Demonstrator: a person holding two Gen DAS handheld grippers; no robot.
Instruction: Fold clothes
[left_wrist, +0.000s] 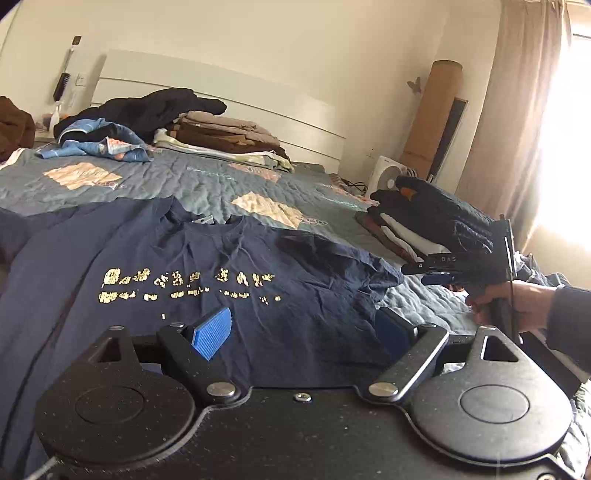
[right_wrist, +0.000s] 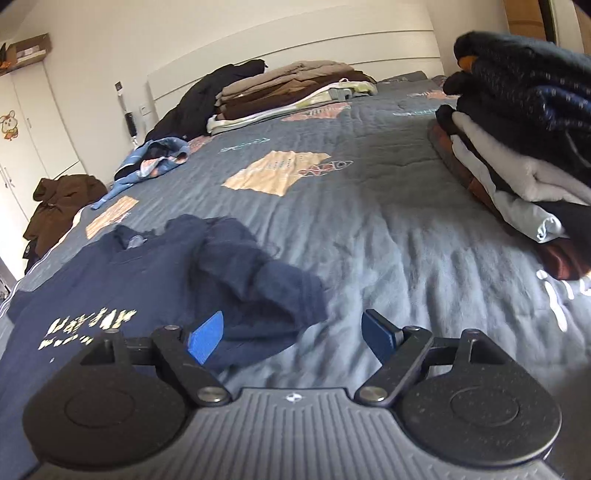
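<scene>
On the far left of the bed, at the edge of the grey-blue quilted bedspread (right_wrist: 369, 221), a brown garment (right_wrist: 55, 206) hangs crumpled beside the white wardrobe (right_wrist: 33, 122). Next along, a light-blue patterned garment (left_wrist: 107, 146) lies bunched near the headboard (left_wrist: 221, 92), with a black garment (left_wrist: 155, 105) heaped behind it and a folded stack of tan and brown clothes (left_wrist: 225, 134) just beside that.

Nearer the cameras, the navy T-shirt (left_wrist: 207, 258) lies spread front-up across the bedspread, its cracked gold lettering (left_wrist: 184, 282) facing up and its collar toward the headboard. One sleeve (right_wrist: 258, 280) is rumpled and partly turned in on the shirt's right side, its edge lying on bare quilt.

The left gripper (left_wrist: 299, 328) hangs just above the shirt's lower chest, its blue-padded fingers (left_wrist: 212, 332) spread wide with nothing between them. The right gripper (right_wrist: 291, 336) is likewise spread wide and empty; its left pad (right_wrist: 205, 336) is over the rumpled sleeve's edge and its right pad (right_wrist: 378, 338) over bare quilt. Whether either pad touches cloth I cannot tell.

From the left wrist view, the right gripper (left_wrist: 439, 271) shows side-on, held by a hand (left_wrist: 517, 302) in a dark sleeve at the shirt's right edge.

Farthest right, a folded pile of dark, white and rust-coloured clothes (right_wrist: 517, 147) sits on the bedspread, well apart from the T-shirt. Beyond it, a white fan (left_wrist: 389, 175) stands by a curtain (left_wrist: 517, 110).
</scene>
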